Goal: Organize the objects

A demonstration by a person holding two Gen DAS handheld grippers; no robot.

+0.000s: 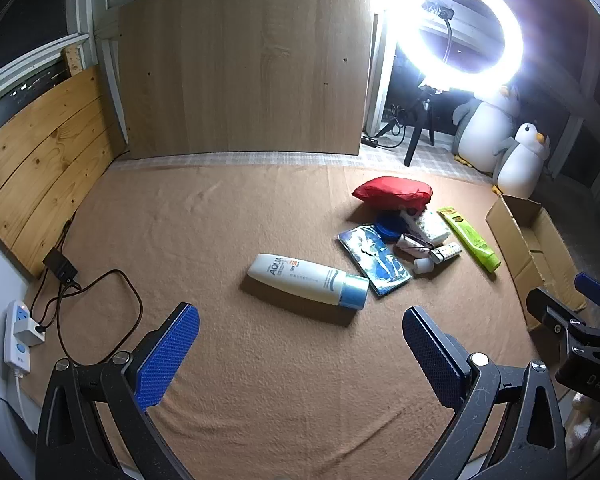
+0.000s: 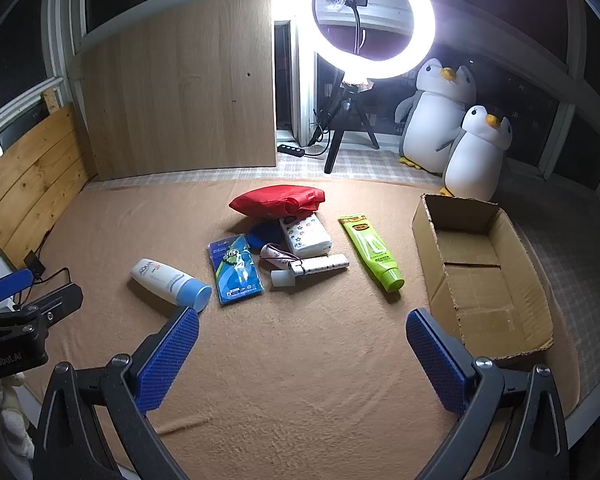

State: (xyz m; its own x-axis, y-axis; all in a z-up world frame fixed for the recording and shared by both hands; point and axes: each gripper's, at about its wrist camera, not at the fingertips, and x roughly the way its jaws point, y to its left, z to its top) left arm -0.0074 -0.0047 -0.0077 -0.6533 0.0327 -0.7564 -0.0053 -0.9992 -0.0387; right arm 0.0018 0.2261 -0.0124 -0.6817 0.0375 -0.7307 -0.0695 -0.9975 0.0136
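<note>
The left tool [image 1: 300, 344] stands wide, its blue-padded fingers [image 1: 168, 356] spread over bare tan blanket [image 1: 260, 380] and holding nothing; the right tool [image 2: 302, 346] is just as wide and also holds nothing. Just beyond the left tool lies a white sunscreen bottle [image 1: 300, 278] on its side, its pale blue cap [image 1: 354, 292] pointing right. In the right wrist view the same bottle [image 2: 164, 280] lies near that tool's left finger, apart from it. To the right of the bottle, touching or nearly so, a flat blue packet [image 2: 236, 270] lies on the blanket. Farther right is a small heap: a white tissue pack [image 2: 306, 236] with printed stickers, a white tube with dots [image 2: 324, 266], a small white cap [image 2: 282, 279] and a dark blue round lid [image 2: 266, 234] partly hidden under a red pouch [image 2: 278, 200] at the far side. Right of the heap, apart from it, a green tube [image 2: 374, 252] lies with its cap toward the near side. At the far right an open cardboard box [image 2: 480, 272] sits on the blanket edge. Behind it two plush penguins [image 2: 456, 128] stand beside a lit ring light [image 2: 374, 20] on a tripod, and a wooden board [image 2: 180, 92] leans at the far left. A power strip [image 1: 18, 334] and cables lie at the near left.
</note>
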